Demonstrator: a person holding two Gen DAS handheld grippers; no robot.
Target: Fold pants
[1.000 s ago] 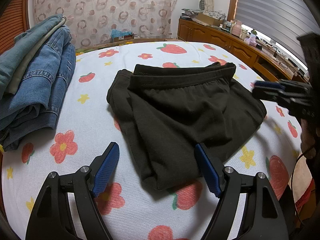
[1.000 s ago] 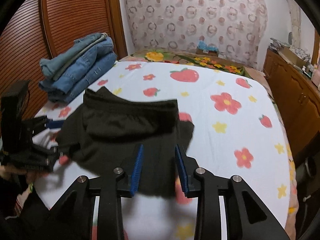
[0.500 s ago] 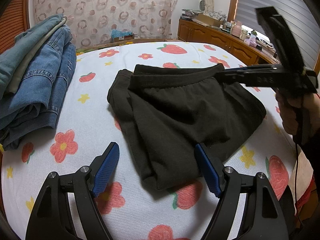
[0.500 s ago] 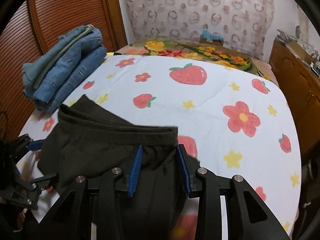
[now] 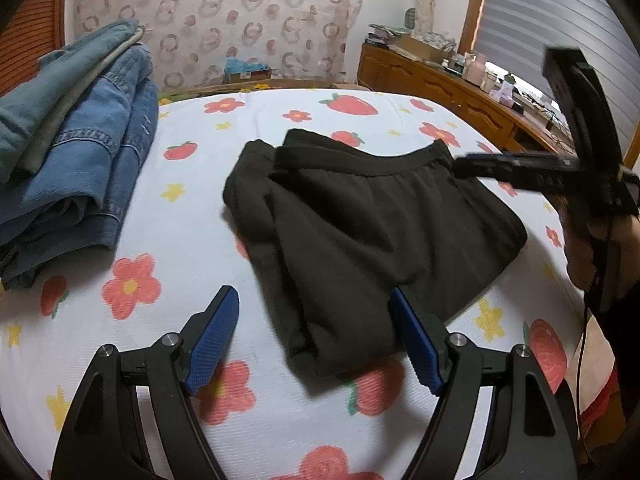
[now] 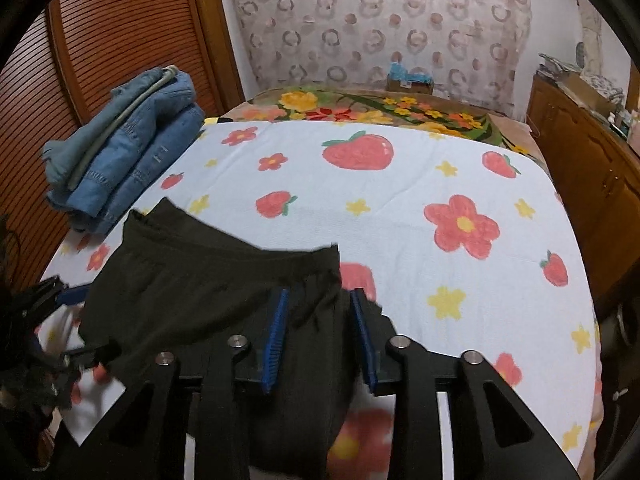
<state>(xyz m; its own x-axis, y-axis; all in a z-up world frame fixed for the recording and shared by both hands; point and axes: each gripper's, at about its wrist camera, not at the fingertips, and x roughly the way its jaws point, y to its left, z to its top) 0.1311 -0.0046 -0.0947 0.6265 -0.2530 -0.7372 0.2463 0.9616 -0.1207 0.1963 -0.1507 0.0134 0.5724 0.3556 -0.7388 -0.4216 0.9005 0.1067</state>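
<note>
Black pants (image 5: pixel 360 232) lie folded into a compact bundle on the strawberry-and-flower bed sheet, waistband at the far side. My left gripper (image 5: pixel 316 332) is open, its blue pads on either side of the bundle's near corner, just above the sheet. My right gripper (image 6: pixel 320 316) is open with its pads straddling the pants (image 6: pixel 208 292) at the right end of the waistband; it is not closed on the cloth. In the left wrist view the right gripper's black body (image 5: pixel 520 168) reaches in at the waistband's right end.
A stack of folded blue jeans (image 5: pixel 72 136) lies at the left edge of the bed, also in the right wrist view (image 6: pixel 128 148). A wooden slatted door (image 6: pixel 100 60) is behind it. A cluttered wooden dresser (image 5: pixel 448 80) runs along the right.
My right gripper has moved forward over the pants to the right end of the waistband. The left gripper and the pants have stayed in place.
</note>
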